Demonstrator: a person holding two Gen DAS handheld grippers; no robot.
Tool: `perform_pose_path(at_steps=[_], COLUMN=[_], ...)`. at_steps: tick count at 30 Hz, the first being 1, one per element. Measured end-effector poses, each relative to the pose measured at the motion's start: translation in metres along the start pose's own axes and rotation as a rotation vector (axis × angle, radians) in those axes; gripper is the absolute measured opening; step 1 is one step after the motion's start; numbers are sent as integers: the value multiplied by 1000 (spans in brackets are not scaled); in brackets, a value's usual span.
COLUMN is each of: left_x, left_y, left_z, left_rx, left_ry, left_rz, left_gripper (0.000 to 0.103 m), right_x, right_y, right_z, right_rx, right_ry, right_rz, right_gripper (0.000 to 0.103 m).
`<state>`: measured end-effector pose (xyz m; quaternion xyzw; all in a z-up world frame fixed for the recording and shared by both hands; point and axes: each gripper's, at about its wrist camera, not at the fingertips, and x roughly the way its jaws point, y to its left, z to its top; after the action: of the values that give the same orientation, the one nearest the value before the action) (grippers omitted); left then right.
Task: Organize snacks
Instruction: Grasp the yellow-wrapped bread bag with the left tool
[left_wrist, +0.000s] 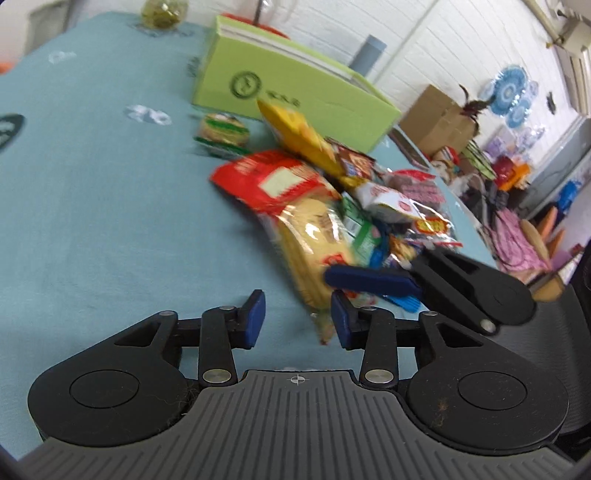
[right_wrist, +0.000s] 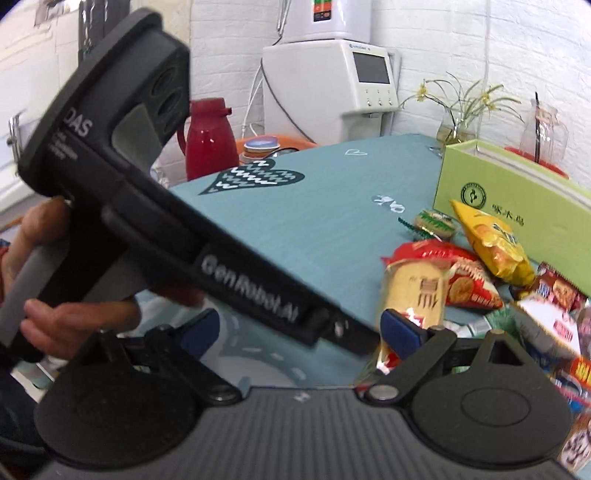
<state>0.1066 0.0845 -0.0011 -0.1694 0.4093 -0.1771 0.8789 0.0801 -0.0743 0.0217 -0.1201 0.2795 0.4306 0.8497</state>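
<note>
Fingers of the left gripper (left_wrist: 297, 319) are standing apart with a narrow gap, blue pads (left_wrist: 255, 319) gripping nothing; only the tail end of the clear yellow biscuit pack (left_wrist: 314, 236) is lying just past the right pad, not pinched. Fingers of the right gripper (right_wrist: 299, 332) are spread wide and released, nothing between them; in the left wrist view this gripper is coming in from the right with one blue fingertip (left_wrist: 369, 280) lying over the near edge of the snack pile. In the right wrist view the black body of the left gripper is crossing the frame diagonally, with a hand (right_wrist: 55, 280) wrapping its handle at the left.

Snacks are sitting in a loose heap on the teal worktop (left_wrist: 92, 221), toward its right edge: red packet (left_wrist: 266, 177) touching the biscuit pack, yellow chip bag (left_wrist: 299, 136) leaning over them toward the box, small brown packet (left_wrist: 354, 162) beside it, a white and red packet (left_wrist: 388, 199), more wrappers behind, too blurred to tell. A small round green and yellow snack (left_wrist: 221, 133) is lying apart from the heap, near the box front. Green box (left_wrist: 288, 85) is standing open-topped just behind the heap, looking empty as far as visible.

Behind the worktop: red flask (right_wrist: 208, 140), white appliance (right_wrist: 332, 85), vase with yellow flowers (right_wrist: 456, 122)
</note>
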Motion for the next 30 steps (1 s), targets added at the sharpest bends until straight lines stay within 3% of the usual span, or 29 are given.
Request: perform_pose_path(at_steps=[3, 7, 10, 14, 17, 19, 21, 23, 25, 26, 27, 28, 30], left_x=[-12, -4, 10, 20, 16, 11, 6, 9, 18, 20, 21, 20, 13], left_y=[3, 3, -2, -5, 1, 4, 6, 6, 5, 3, 2, 1, -4], left_z=[6, 17, 19, 18, 10, 10, 11, 12, 12, 10, 9, 9, 14], left_rx=[-8, -40, -39, -35, -52, -63, -60, -60, -58, -42, -41, -54, -41], left_ry=[-61, -66, -45, -2, 16, 0, -32, -34, -8, -15, -10, -4, -21], left_rz=[7, -30, -46, -39, -37, -20, 11, 19, 1, -8, -39, -67, -58], left_gripper=[34, 36, 36, 22, 24, 30, 45, 49, 45, 38, 11, 10, 7], right_x=[-11, 1, 12, 8, 3, 3, 5, 11, 11, 11, 9, 8, -1], right_y=[-6, -21, -26, -17, -18, -22, -23, -25, -23, -20, -16, -16, -23], right_z=[0, -5, -11, -17, -21, -24, -26, -25, -28, -28, -27, -26, -22], right_rx=[50, 121, 154, 141, 170, 180, 186, 197, 193, 176, 156, 148, 172], right_ry=[-49, -12, 15, 15, 9, 6, 9, 15, 12, 14, 14, 20, 0], right_rz=[-58, -161, -152, -128, -104, -121, -129, -122, -128, -140, -140, -163, -135], right_gripper=[93, 93, 93, 93, 93, 94, 94, 94, 92, 80, 74, 62, 58])
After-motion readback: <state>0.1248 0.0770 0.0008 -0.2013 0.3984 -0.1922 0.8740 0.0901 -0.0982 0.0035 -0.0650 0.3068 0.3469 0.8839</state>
